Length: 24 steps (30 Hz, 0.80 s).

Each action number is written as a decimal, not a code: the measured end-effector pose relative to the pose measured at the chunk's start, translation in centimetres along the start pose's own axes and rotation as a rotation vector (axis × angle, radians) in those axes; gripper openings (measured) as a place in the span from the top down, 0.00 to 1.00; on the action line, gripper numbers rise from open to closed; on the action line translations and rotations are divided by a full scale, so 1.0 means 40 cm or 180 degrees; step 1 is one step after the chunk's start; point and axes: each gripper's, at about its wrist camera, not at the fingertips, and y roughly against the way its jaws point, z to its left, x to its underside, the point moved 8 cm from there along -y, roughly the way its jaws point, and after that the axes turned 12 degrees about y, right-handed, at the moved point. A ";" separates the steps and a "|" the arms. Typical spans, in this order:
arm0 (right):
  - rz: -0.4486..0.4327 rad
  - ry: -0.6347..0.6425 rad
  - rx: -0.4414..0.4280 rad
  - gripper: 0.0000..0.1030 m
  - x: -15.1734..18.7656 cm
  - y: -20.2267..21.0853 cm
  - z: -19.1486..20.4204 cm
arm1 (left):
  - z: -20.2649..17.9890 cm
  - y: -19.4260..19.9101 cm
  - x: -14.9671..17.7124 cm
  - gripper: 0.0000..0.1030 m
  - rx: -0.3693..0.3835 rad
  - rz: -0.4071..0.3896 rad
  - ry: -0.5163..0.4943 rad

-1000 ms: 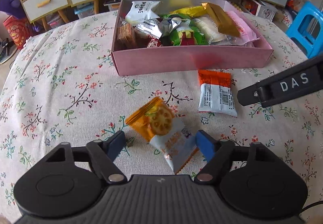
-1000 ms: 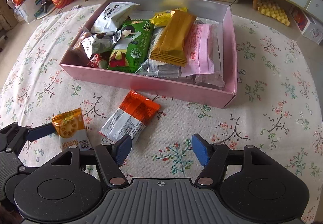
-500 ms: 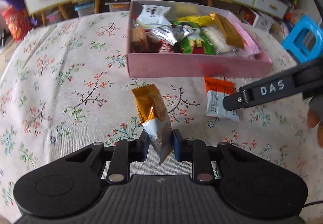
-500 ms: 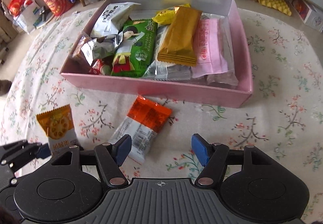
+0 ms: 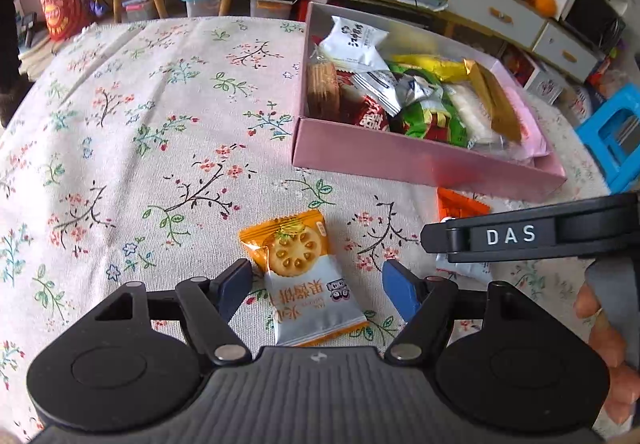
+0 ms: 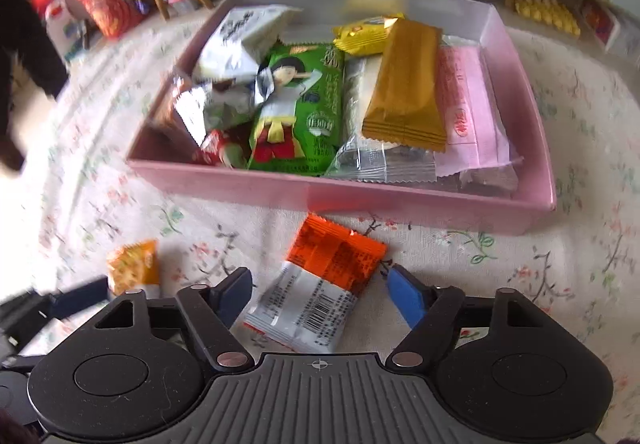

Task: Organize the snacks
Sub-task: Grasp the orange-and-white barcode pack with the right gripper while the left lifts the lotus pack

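Tablecloth (image 5: 160, 116): floral, covers the table
Pink box (image 6: 344, 196): holds many snack packets
Left gripper (image 5: 316, 282): fingers spread apart, yellow cracker packet (image 5: 298, 276) lying flat on the cloth between them, ungripped
Right gripper (image 6: 318, 290): fingers spread apart, orange-and-white packet (image 6: 320, 284) lying between them, just before the box

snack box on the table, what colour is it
Pink snack box, with a pale lining; the right wrist view shows it best.
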 end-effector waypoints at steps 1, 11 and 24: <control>0.0004 0.0028 0.0028 0.25 0.001 -0.001 0.001 | -0.006 -0.002 0.003 0.36 -0.0042 -0.0012 -0.0080; -0.0025 0.0077 0.0019 0.63 0.024 0.022 -0.041 | -0.003 0.010 0.010 0.64 -0.0184 -0.0042 -0.0392; -0.0130 0.0231 -0.0191 0.64 0.029 0.095 -0.014 | -0.035 0.041 -0.015 0.65 -0.0049 -0.0130 -0.0391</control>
